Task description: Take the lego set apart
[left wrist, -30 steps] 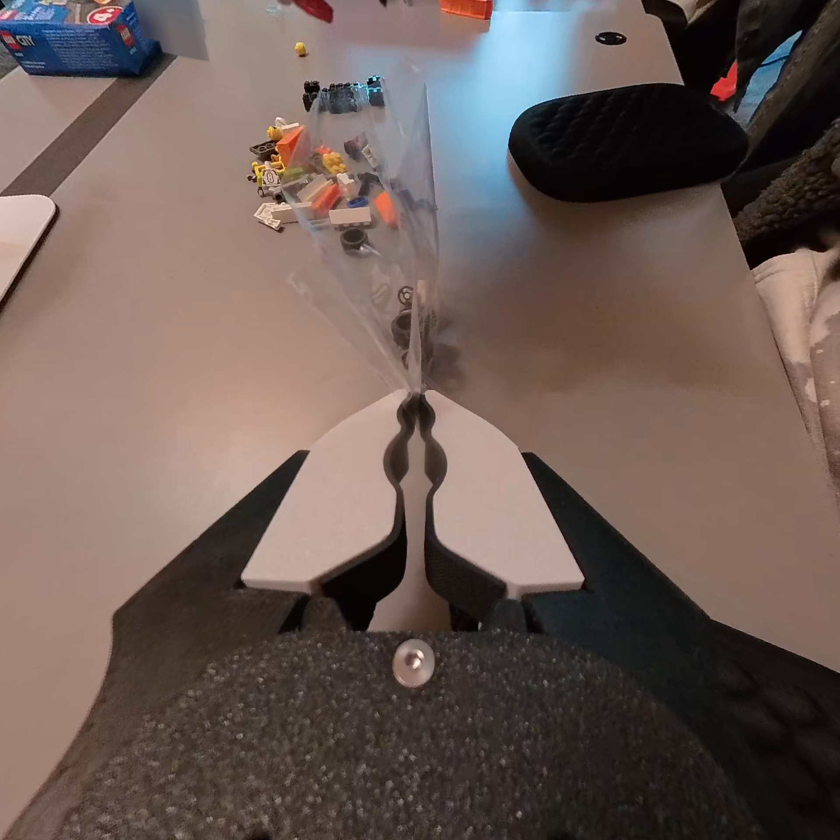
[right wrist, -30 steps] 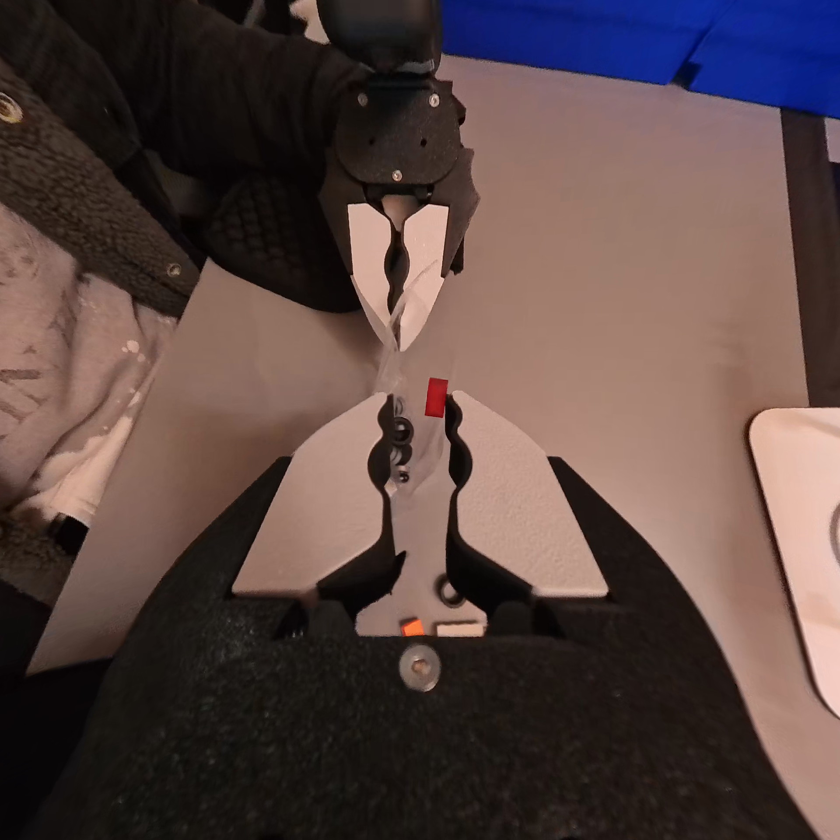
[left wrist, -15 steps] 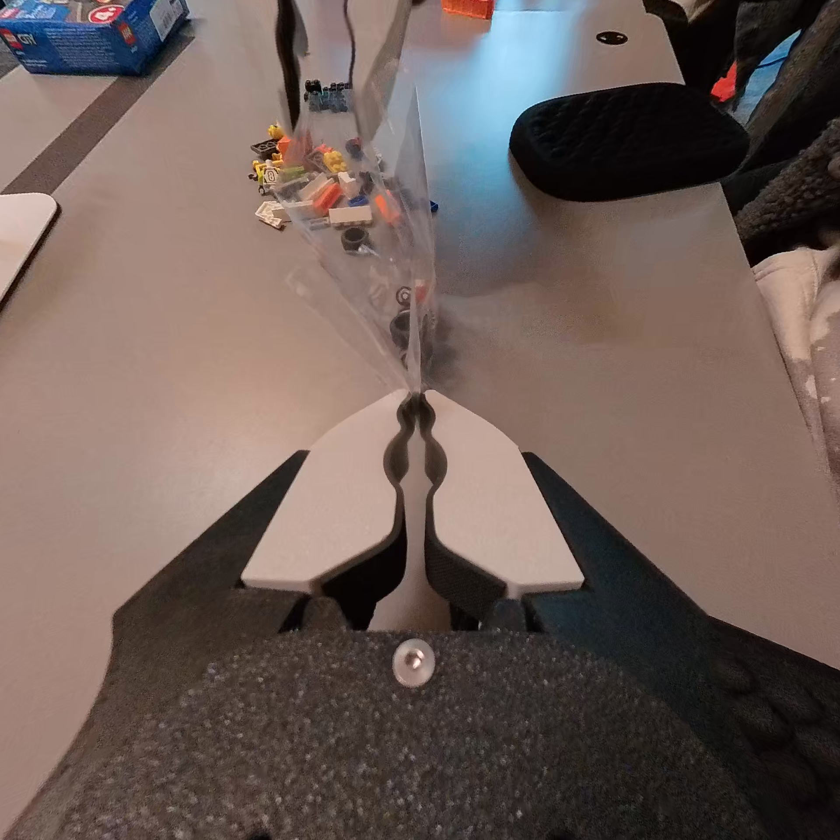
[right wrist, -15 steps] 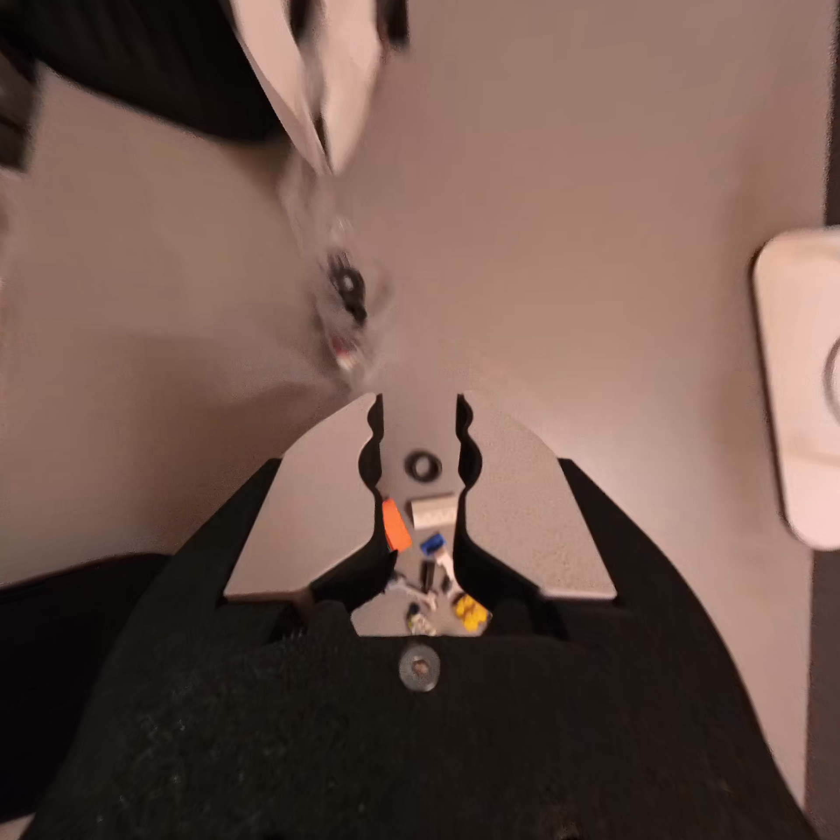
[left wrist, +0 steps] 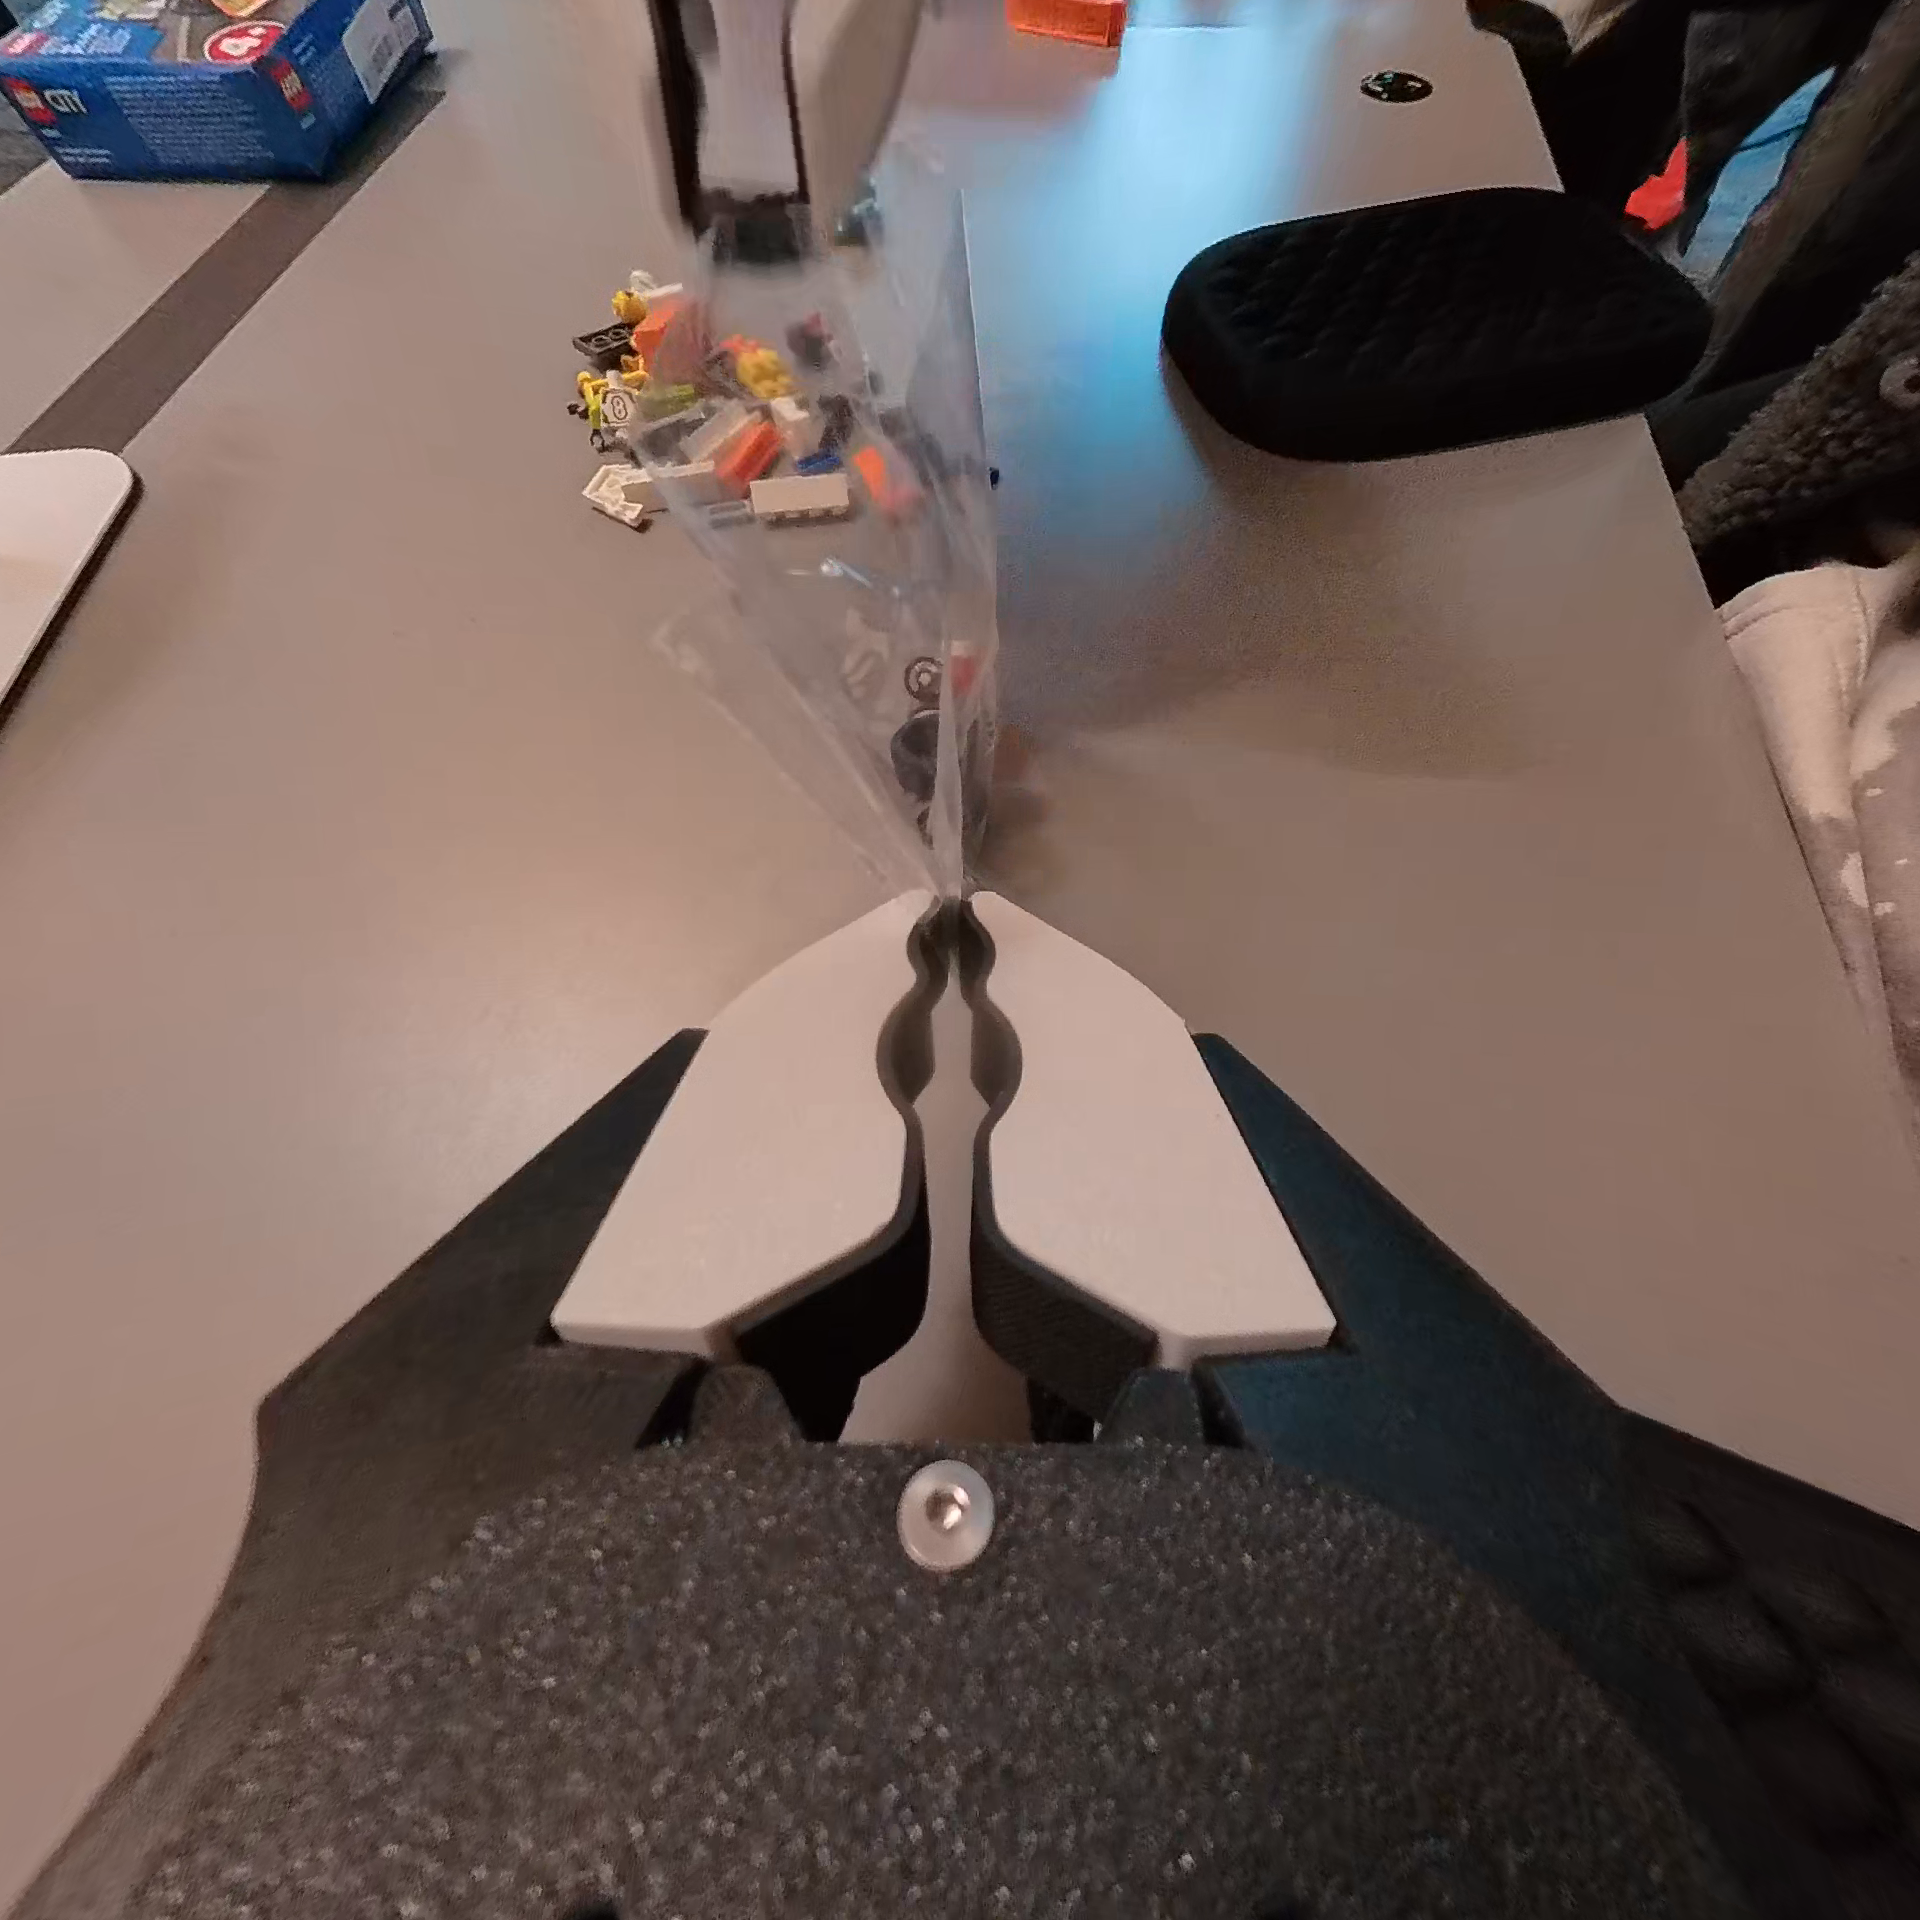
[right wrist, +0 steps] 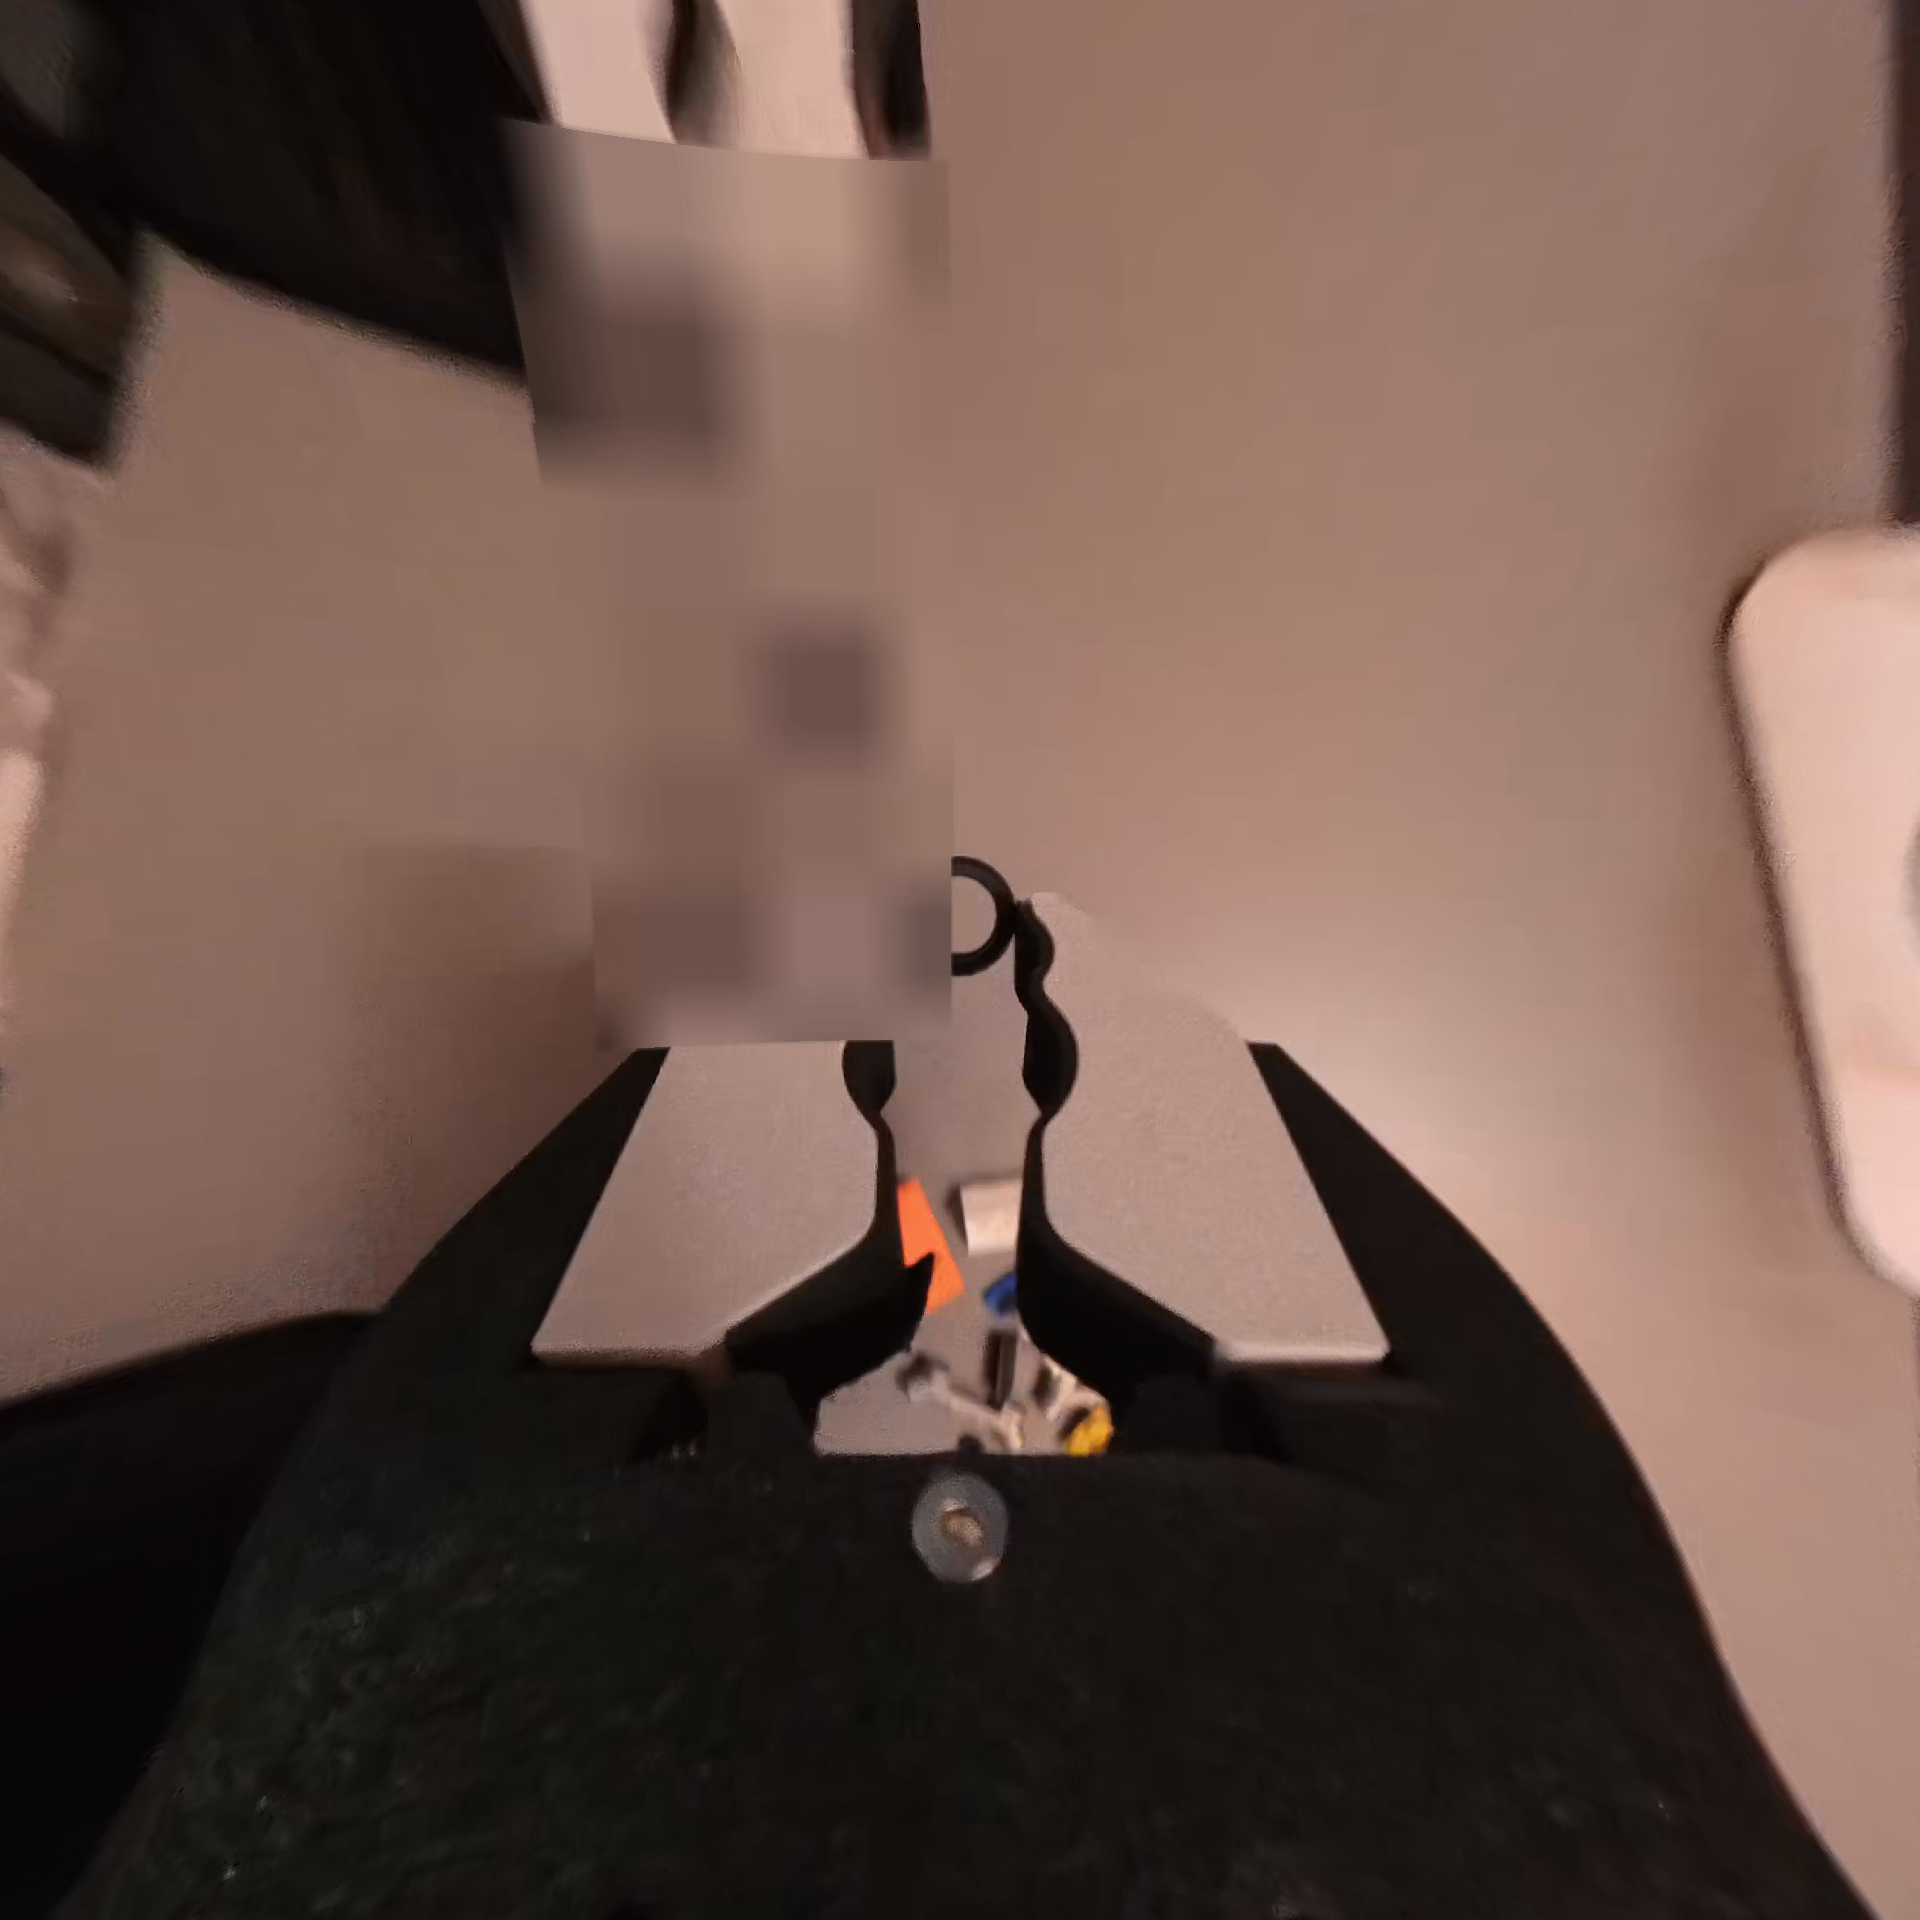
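Left gripper (left wrist: 951, 914) pinching clear bag (left wrist: 883, 540) corner, right gripper (right wrist: 961, 935) spread above loose lego pieces (left wrist: 748, 416) on table (left wrist: 312, 831); remaining wheels could spill and roll if bag slips.

A blue toy box (left wrist: 208, 88) lay far ahead and to the left of the left gripper's (left wrist: 948, 914) shut fingers, bearing printed branding and a red round badge. A small white tile (left wrist: 620, 407) in the loose brick pile (left wrist: 748, 416) ahead carried a printed mark.
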Motion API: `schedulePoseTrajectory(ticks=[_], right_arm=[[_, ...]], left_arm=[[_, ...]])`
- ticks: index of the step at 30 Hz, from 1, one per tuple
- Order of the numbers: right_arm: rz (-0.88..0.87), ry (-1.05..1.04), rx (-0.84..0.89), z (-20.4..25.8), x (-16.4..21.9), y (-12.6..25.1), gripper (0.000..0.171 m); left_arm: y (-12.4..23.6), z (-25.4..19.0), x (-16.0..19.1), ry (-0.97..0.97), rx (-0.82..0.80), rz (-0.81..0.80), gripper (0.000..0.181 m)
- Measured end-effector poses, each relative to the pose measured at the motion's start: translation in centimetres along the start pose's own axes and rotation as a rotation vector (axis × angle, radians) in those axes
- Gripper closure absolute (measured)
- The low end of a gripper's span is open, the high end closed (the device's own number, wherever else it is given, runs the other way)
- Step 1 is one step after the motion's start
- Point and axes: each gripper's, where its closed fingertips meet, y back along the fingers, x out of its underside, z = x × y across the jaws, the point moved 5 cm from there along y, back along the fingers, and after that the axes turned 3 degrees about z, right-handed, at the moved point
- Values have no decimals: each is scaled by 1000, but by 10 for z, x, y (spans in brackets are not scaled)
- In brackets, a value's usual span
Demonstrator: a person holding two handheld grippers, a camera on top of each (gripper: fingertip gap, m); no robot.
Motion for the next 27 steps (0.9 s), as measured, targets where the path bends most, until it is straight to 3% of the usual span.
schedulePoseTrajectory(ticks=[2, 5, 10, 14, 18, 23, 27], right_arm=[[-94, 65, -13, 10, -36, 17, 151], [-92, 142, -49, 23, -63, 15, 151], [-48, 152, -65, 25, -60, -7, 142], [-152, 96, -46, 18, -56, 12, 138], [-42, 4, 85, -8, -9, 27, 140], [299, -138, 142, -15, 85, -7, 138], [281, -250, 134, -4, 101, -29, 137]], left_arm=[[0, -1, 0, -8, -2, 0, 180], [0, -2, 1, -24, -5, -2, 180], [0, -4, 2, -32, -1, -7, 180], [0, -5, 3, -32, 1, -10, 180], [0, -6, 4, -35, -1, -11, 180], [0, -5, 0, -37, -48, -37, 181], [-3, -2, -3, -37, -81, -40, 181]])
